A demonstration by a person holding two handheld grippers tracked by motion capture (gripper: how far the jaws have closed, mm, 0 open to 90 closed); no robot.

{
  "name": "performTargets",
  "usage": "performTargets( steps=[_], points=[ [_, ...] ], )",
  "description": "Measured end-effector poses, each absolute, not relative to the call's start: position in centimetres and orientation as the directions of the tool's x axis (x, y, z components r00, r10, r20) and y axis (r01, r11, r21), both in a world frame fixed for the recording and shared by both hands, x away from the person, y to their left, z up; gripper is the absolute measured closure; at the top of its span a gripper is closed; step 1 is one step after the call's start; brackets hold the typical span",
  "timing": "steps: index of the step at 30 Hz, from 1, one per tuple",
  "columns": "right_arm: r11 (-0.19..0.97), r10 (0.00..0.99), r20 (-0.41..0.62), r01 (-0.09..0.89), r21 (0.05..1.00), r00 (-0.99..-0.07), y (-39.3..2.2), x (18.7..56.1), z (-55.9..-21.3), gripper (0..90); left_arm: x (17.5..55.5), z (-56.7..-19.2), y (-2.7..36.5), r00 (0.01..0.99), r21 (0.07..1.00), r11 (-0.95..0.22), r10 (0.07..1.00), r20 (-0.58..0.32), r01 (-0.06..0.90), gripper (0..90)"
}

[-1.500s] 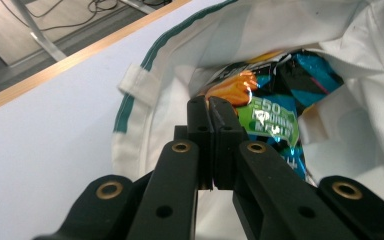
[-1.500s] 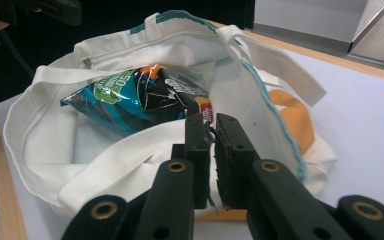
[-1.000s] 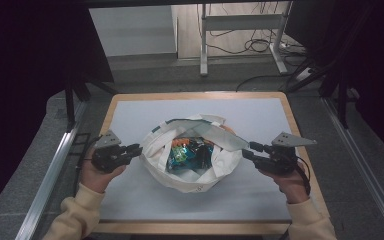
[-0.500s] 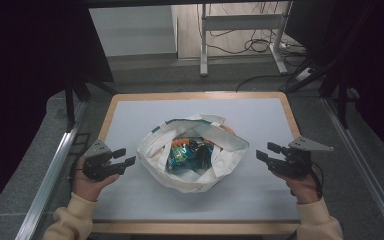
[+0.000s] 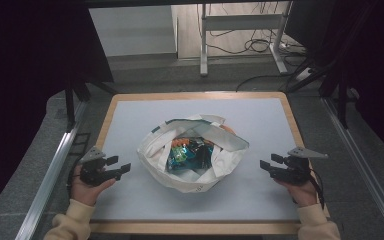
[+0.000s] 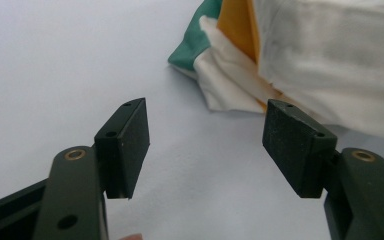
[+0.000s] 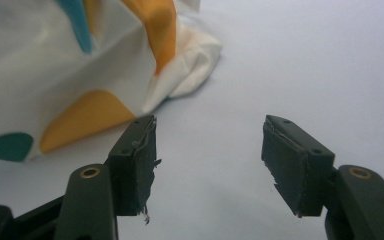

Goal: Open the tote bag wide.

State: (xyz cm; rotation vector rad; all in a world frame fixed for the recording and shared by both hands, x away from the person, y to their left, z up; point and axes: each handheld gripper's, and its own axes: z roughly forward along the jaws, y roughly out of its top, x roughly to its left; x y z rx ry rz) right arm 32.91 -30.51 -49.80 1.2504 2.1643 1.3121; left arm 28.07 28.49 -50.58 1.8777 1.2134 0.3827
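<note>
A white cloth bag [image 5: 192, 159] with orange and teal patches sits near the middle of the desk [image 5: 260, 117], slightly toward the near edge. Its mouth is open upward, and colourful packets [image 5: 189, 154] lie inside it.

The left gripper [image 5: 114, 169] is held low over the desk near the left edge, pointing at the bag's left side but apart from it. Its jaws have just been opening and stand wide, with nothing between them. In the left gripper view the bare desk surface shows between the two black pads [image 6: 130, 142], and the bag's folded cloth [image 6: 300, 60] lies beyond them, toward the upper right.

The right gripper [image 5: 269, 166] is held low near the right edge of the desk, pointing at the bag's right side, also clear of it. Its jaws have likewise just been opening and are spread wide, holding nothing. In the right gripper view the pads [image 7: 142, 160] look worn and frayed at their edges, and the bag [image 7: 80, 70] lies beyond the left pad, not touching it.

Each gripper is carried in a hand with a pale sleeve [image 5: 70, 225] coming in from the near edge.
</note>
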Motion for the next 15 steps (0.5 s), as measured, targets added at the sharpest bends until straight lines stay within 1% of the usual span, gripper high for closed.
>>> performTargets(
  steps=[5,10,15],
  points=[
    [0.211,0.810,0.137,0.502,0.839,-0.570,-30.06,32.89,-49.83,38.5,27.98,-50.48,28.42,0.486,0.789,-0.173,0.856,-0.177,0.590,34.0],
    [0.210,0.815,0.134,0.502,0.839,-0.564,-30.08,32.88,-49.87,38.0,28.03,-50.57,28.31,0.486,0.786,-0.175,0.856,-0.176,0.593,33.2],
    [0.217,0.825,0.114,0.497,0.840,-0.554,-29.99,32.85,-49.85,33.0,28.22,-50.69,28.16,0.486,0.783,-0.178,0.856,-0.176,0.596,30.6]
  ],
)
